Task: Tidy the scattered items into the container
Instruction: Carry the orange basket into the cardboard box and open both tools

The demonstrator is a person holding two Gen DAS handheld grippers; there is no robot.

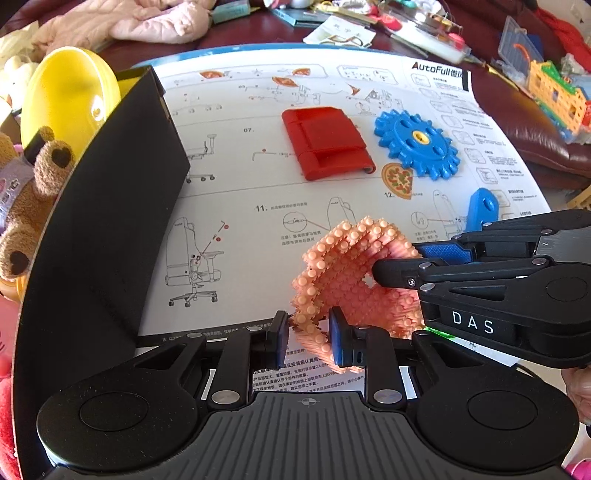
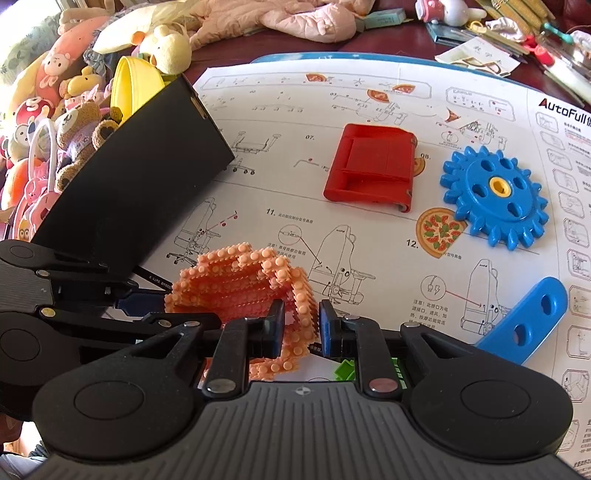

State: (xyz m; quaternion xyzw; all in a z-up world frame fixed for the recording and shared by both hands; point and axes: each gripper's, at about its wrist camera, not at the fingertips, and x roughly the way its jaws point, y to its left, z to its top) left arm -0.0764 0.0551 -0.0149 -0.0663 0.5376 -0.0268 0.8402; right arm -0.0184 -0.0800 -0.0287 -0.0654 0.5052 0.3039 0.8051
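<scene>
A floppy orange studded mat [image 1: 351, 273] is folded into a lump over the instruction sheet. My left gripper [image 1: 308, 338] is shut on its near edge. My right gripper [image 2: 301, 328] is shut on another edge of the same mat [image 2: 243, 284]; it also shows in the left wrist view [image 1: 406, 264], coming in from the right. The black box [image 1: 122, 206], the container, stands to the left, also in the right wrist view [image 2: 147, 184]. A red flat plastic piece [image 1: 327, 142], a blue gear [image 1: 417, 142] and a blue perforated strip [image 2: 524, 317] lie on the sheet.
A large white instruction sheet [image 2: 369, 229] covers the table. A yellow bowl [image 1: 66, 99] and plush toys [image 2: 74, 122] crowd behind the box on the left. Clutter, a pink jacket [image 1: 147, 22] and a toy block house [image 1: 557, 96] line the far edge. A green piece [image 2: 345, 371] lies under the right gripper.
</scene>
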